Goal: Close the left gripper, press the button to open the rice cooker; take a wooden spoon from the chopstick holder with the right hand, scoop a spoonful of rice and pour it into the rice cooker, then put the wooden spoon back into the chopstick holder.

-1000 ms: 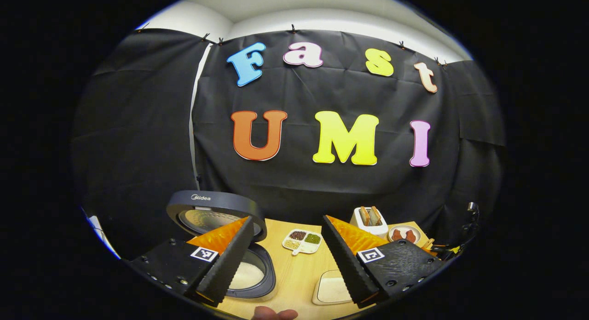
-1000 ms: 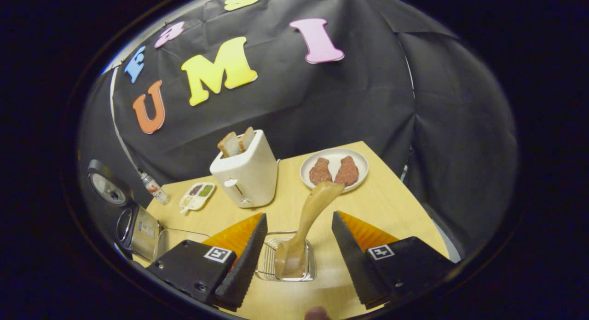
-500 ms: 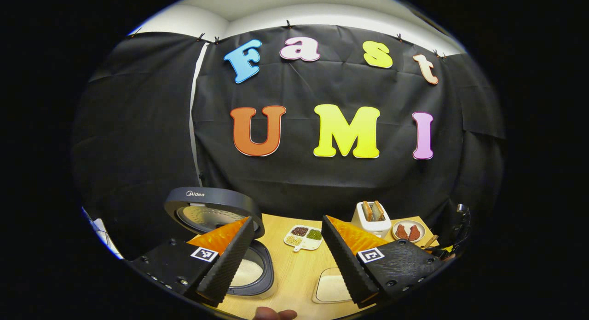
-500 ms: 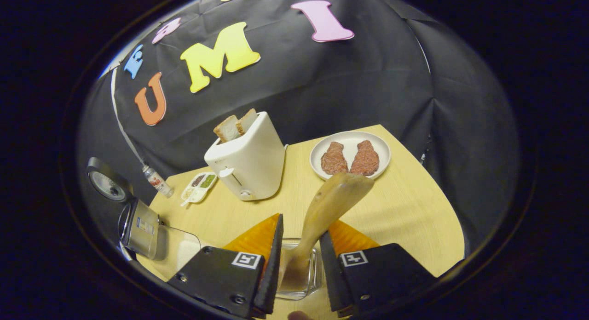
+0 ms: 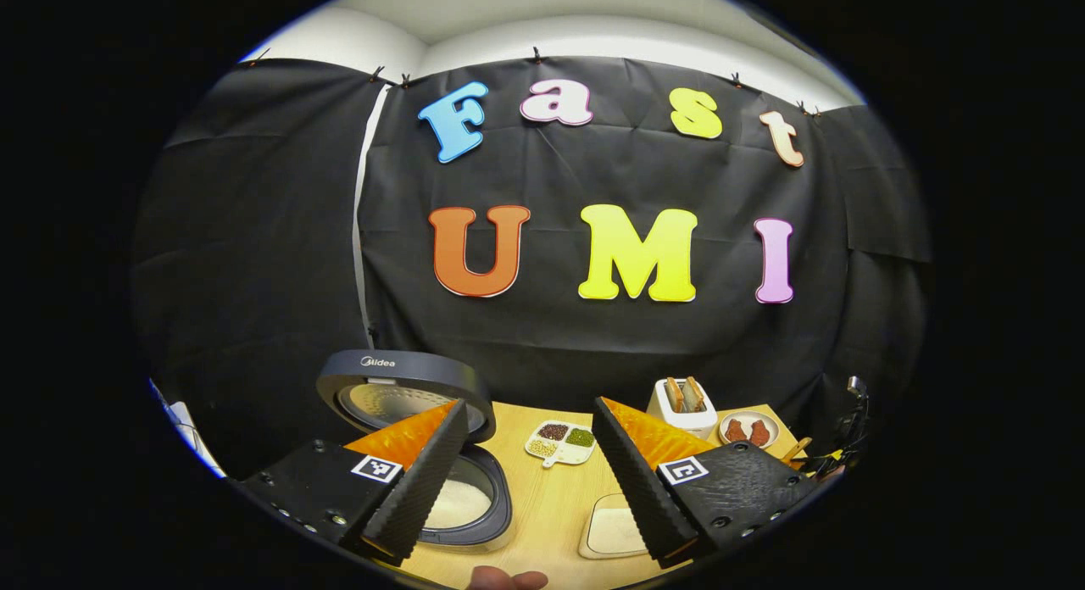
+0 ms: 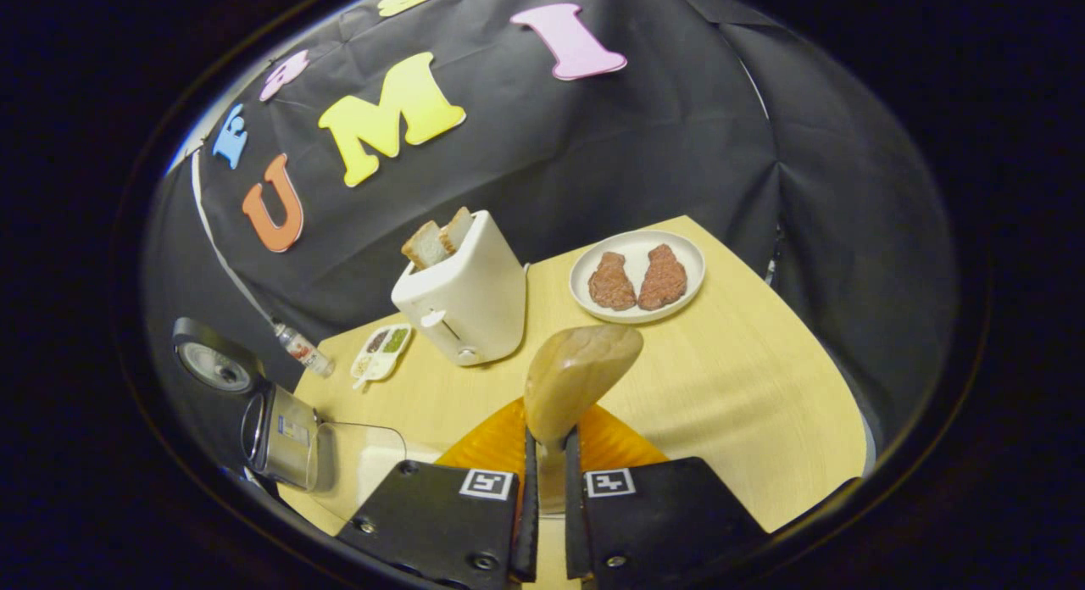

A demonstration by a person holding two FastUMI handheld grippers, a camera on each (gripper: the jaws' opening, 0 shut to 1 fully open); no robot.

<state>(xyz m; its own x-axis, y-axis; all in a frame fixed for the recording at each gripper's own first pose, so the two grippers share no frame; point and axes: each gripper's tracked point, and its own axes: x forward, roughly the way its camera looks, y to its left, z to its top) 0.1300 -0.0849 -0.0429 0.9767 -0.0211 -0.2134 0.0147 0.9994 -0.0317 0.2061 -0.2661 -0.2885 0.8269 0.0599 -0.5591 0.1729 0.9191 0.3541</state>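
In the right gripper view my right gripper [image 6: 548,451] is shut on the handle of the wooden spoon [image 6: 581,371]. The spoon's bowl stands up just beyond the fingertips. My fingers hide the chopstick holder underneath. The rice cooker [image 6: 281,422] sits at the far left with its lid [image 6: 212,366] raised, and a glass container of rice [image 6: 366,454] is beside it. In the left gripper view my left gripper [image 5: 530,405] is open and holds nothing, hovering above the table. Below it are the open rice cooker [image 5: 464,498], with rice inside, and the rice container [image 5: 612,529].
A white toaster [image 6: 464,295] holding bread slices stands mid-table. A plate [image 6: 637,276] with two meat pieces lies at the back right. A small divided dish [image 6: 383,351] of beans and a little bottle [image 6: 301,349] sit near the cloth wall. A fingertip [image 5: 504,579] shows at the bottom edge.
My right gripper moved in over the spoon and shut on its handle, and the spoon now stands more upright. The left gripper stayed open and hardly moved.
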